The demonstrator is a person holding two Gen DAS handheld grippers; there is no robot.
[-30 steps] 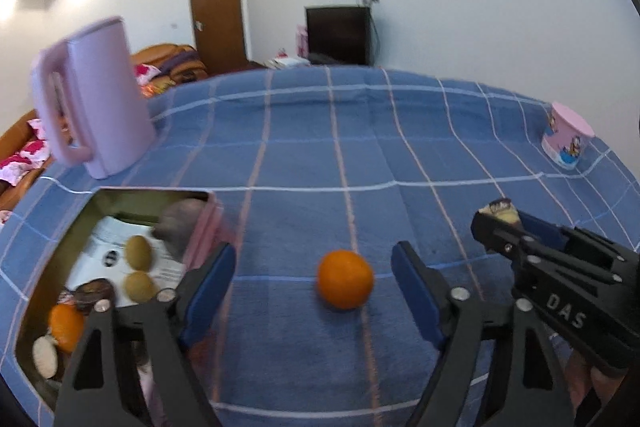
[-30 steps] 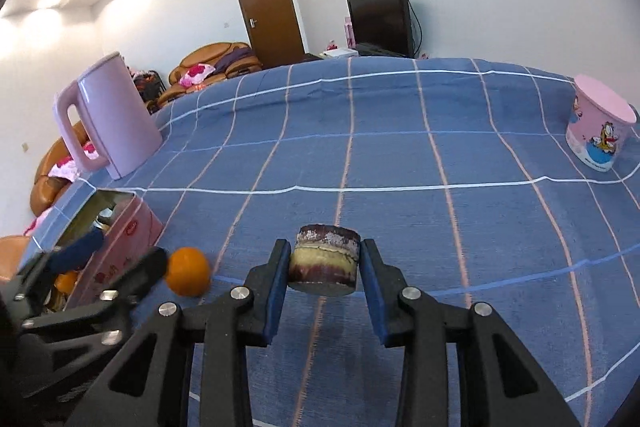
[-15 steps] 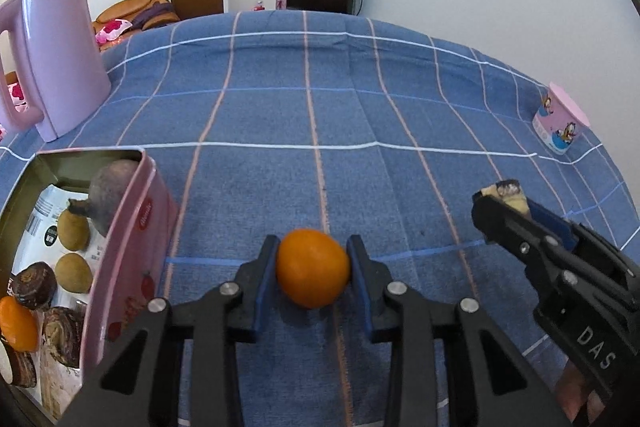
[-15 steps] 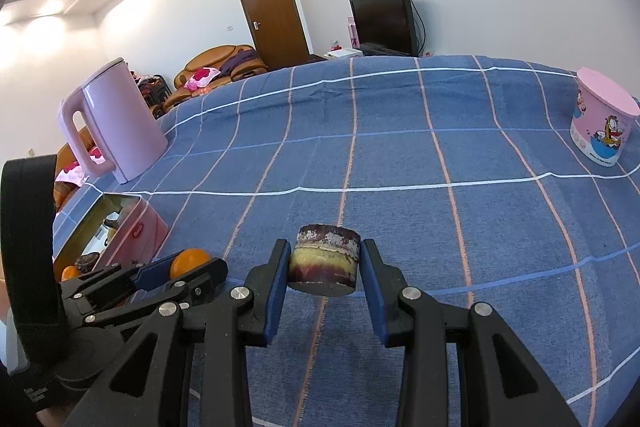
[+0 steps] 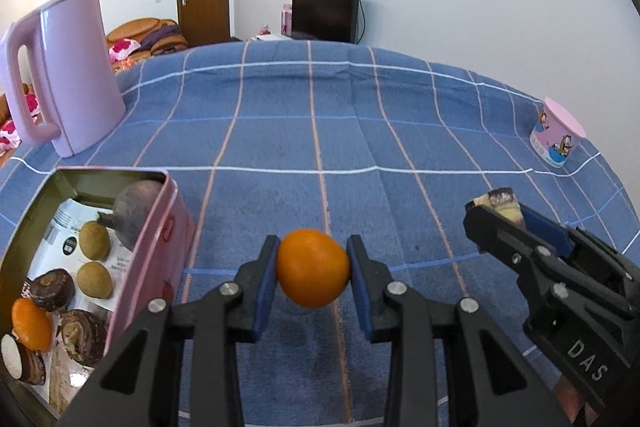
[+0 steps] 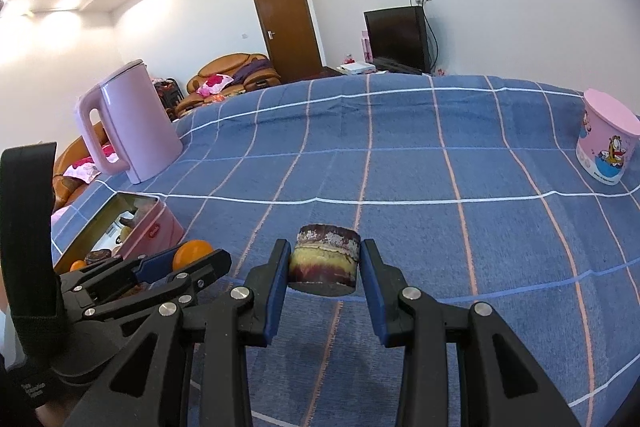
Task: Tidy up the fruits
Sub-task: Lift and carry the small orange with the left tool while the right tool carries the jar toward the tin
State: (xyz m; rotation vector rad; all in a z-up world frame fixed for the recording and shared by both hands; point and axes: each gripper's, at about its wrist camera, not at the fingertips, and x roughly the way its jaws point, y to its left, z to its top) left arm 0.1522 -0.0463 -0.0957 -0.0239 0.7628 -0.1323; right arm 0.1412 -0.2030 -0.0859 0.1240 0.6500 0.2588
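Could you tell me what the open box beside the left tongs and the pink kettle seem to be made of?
Box: likely painted tin, since its inner walls are brassy and reflective, with a thin rolled rim. Kettle: probably matte plastic, smooth with only soft highlights, though coated metal cannot be ruled out.

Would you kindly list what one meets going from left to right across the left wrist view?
pink kettle → open tin → orange held in the left gripper → right gripper holding a cake piece → pink cup.
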